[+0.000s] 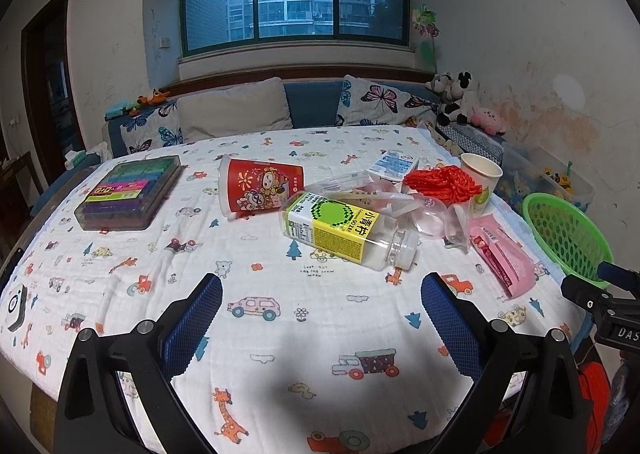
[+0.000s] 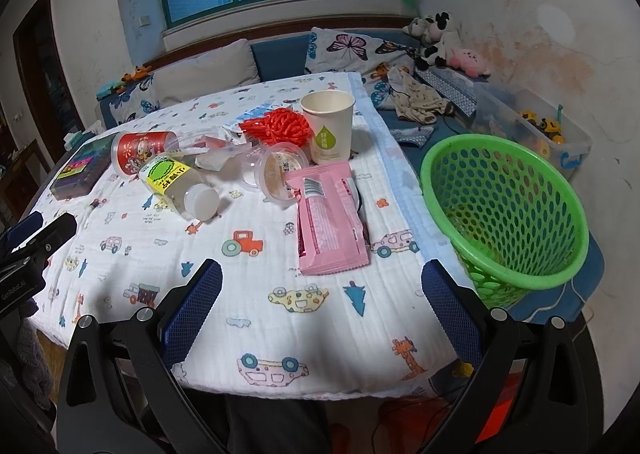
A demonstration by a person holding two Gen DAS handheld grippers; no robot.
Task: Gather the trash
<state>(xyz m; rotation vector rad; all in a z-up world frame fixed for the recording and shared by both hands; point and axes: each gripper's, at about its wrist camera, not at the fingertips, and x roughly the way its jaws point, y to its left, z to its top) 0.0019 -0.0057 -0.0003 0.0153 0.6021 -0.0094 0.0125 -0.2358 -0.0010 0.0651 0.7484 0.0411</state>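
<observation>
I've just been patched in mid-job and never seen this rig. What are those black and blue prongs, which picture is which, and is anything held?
The prongs are two handheld grippers, each with a camera looking along its jaws. One picture is from the left gripper, the other from the right gripper. Both stand open and hold nothing. On the cloth-covered table lie a tipped bottle, a red cup on its side, a pink wrapper, red netting and an upright paper cup. The green basket stands off the table's right edge.
</observation>
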